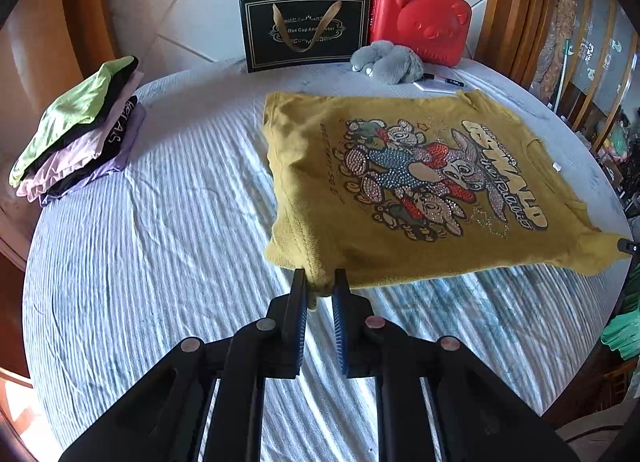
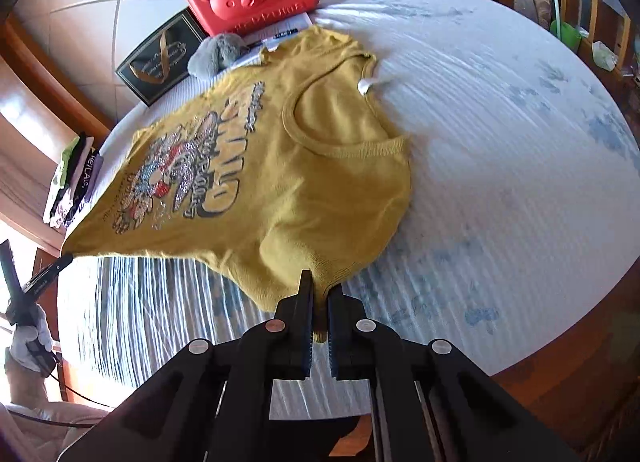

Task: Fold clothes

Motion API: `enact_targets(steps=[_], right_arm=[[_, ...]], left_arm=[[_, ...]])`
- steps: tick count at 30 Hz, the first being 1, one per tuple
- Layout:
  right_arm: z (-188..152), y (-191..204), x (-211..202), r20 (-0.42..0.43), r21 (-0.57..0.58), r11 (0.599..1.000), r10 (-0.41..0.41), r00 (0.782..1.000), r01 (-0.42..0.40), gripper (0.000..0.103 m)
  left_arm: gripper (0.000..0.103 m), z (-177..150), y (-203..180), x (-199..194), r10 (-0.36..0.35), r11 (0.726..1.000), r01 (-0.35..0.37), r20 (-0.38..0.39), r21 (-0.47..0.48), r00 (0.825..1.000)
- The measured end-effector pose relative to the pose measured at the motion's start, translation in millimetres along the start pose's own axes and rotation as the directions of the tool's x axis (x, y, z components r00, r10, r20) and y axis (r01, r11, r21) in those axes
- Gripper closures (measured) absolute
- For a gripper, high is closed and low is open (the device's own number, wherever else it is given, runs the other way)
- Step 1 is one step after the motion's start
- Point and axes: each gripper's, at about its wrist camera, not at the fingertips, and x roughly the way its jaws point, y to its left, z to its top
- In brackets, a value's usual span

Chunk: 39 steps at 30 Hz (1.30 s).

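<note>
A mustard-yellow T-shirt (image 1: 404, 189) with a rhinestone cartoon print lies print-up on the striped bedsheet (image 1: 168, 221), its near edge lifted off the sheet. My left gripper (image 1: 320, 282) is shut on the shirt's bottom hem corner. In the right wrist view the same T-shirt (image 2: 304, 189) shows its round neckline, and my right gripper (image 2: 320, 290) is shut on its near shoulder or sleeve edge. The left gripper (image 2: 60, 262) shows there at the shirt's far corner, held by a gloved hand (image 2: 30, 342). The right gripper's tip (image 1: 632, 246) peeks in at the shirt's right corner.
A stack of folded clothes (image 1: 80, 129) sits at the bed's left edge. At the head stand a black gift bag (image 1: 304, 31), a red bear-faced case (image 1: 420, 13), a grey plush toy (image 1: 388, 59) and papers with a pen (image 1: 440, 82). A wooden bed frame (image 2: 560, 382) surrounds the mattress.
</note>
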Motion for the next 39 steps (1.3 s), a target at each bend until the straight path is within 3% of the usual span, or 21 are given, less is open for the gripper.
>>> enact_targets(steps=[3,8,11,13,15,16,19,21,25,32,33,34,36,39], right_arm=[[31.0,5.1,-4.5,0.037,-0.04,0.999,-0.004,0.999,0.005,0.098],[93.2,9.6,3.1,0.061,-0.119,0.992,-0.026,0.998,0.033,0.098],[123.8,-1.0,23.1,0.048,-0.09,0.994,-0.058,0.997,0.063,0.098],[142.5,-10.0,37.8,0.039,-0.059,0.995,-0.081,0.996,0.084,0.09],[161.3,-19.0,52.4,0.028,-0.028,0.994,-0.104,0.994,0.105,0.062],[167.7,-23.4,56.6,0.027,-0.012,0.994,-0.11,0.994,0.11,0.058],[160.6,-35.4,49.6,0.029,0.014,0.995,-0.095,0.995,0.094,0.057],[148.6,-42.6,46.3,0.012,0.018,0.996,-0.09,0.996,0.09,0.056],[109.7,-57.3,44.8,-0.036,0.051,0.996,-0.076,0.996,0.078,0.056],[75.6,-55.9,51.6,-0.086,0.019,0.999,-0.042,0.995,0.044,0.052],[75.1,-54.0,53.4,-0.088,0.006,0.999,-0.041,0.995,0.042,0.048],[74.5,-52.1,55.2,-0.09,-0.008,0.999,-0.04,0.995,0.04,0.048],[75.4,-49.2,58.7,-0.091,-0.032,0.999,-0.037,0.995,0.034,0.048],[80.4,-45.0,66.3,-0.09,-0.082,0.996,-0.045,0.995,0.038,0.046]], left_arm=[[0.092,26.9,-10.1,11.0,0.048,0.995,-0.049,0.009,0.09,0.999],[0.092,73.3,0.8,60.4,0.02,0.999,-0.018,-0.071,0.032,0.997],[0.088,101.2,8.4,91.2,-0.004,1.0,0.002,-0.12,-0.011,0.993],[0.064,119.8,13.5,111.7,-0.021,0.999,0.014,-0.153,-0.041,0.988],[0.059,123.3,27.2,106.7,-0.041,0.993,0.027,-0.121,-0.116,0.992],[0.055,123.9,34.8,102.0,-0.05,0.987,0.034,-0.099,-0.157,0.994],[0.038,107.5,55.6,83.7,-0.006,0.982,-0.008,-0.07,-0.19,0.998],[0.037,92.8,66.6,76.6,0.017,0.98,-0.031,-0.075,-0.197,0.997],[0.037,59.7,66.0,85.5,-0.014,0.983,-0.009,-0.126,-0.182,0.992],[0.037,56.1,35.8,109.8,-0.043,0.99,0.027,-0.111,-0.138,0.993],[0.04,57.5,34.3,113.8,-0.054,0.989,0.037,-0.116,-0.146,0.992],[0.057,59.2,32.7,116.5,-0.066,0.987,0.047,-0.122,-0.155,0.99],[0.079,62.0,30.0,119.3,-0.069,0.985,0.045,-0.138,-0.168,0.988],[0.085,65.2,26.9,119.7,-0.057,0.984,0.029,-0.155,-0.177,0.986]])
